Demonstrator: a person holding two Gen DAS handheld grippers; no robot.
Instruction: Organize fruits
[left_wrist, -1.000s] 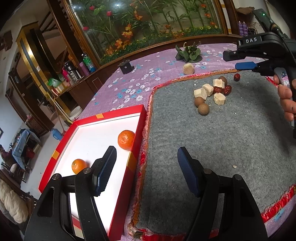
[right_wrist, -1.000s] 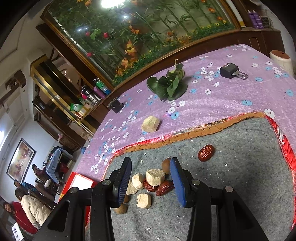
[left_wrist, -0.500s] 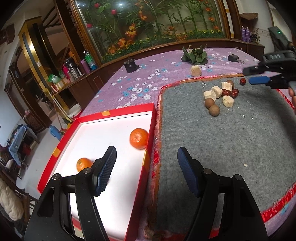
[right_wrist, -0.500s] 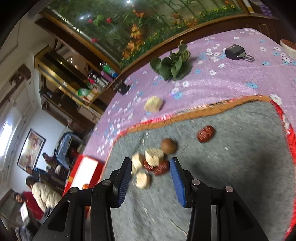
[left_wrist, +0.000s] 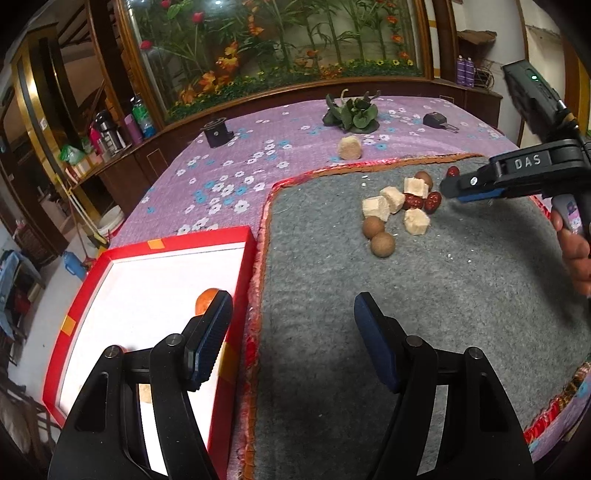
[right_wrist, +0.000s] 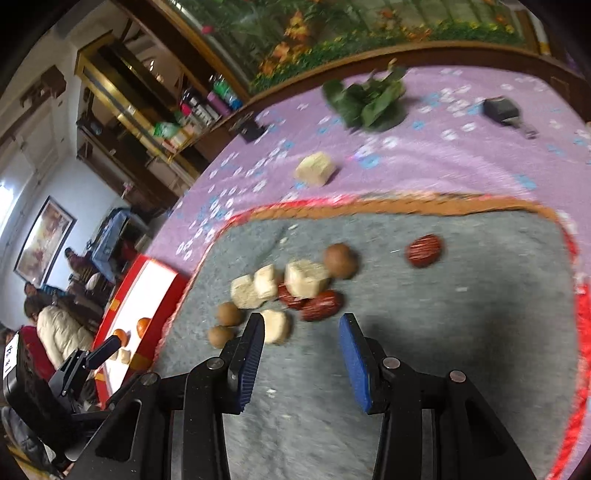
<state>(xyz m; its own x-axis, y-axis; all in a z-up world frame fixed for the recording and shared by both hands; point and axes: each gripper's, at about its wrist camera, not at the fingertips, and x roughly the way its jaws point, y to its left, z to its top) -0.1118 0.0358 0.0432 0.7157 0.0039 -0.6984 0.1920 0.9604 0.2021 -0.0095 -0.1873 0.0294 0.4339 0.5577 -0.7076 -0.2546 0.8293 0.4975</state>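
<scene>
Crowding is the main hazard; the right gripper (right_wrist: 301, 354) hangs spread and empty just above the pile on the grey mat (right_wrist: 461, 332), a red date (right_wrist: 322, 305) nearest its gap, a pale cube (right_wrist: 275, 325) touching its left finger; closing here could pinch two pieces or knock a brown round fruit (right_wrist: 229, 314) rolling. The view is blurred, so aim may be off. The left gripper (left_wrist: 291, 341) is also spread, empty, straddling the edge of the red tray (left_wrist: 242, 236), which holds an orange (left_wrist: 205, 297); a careless swing could nudge it on the bench.
</scene>
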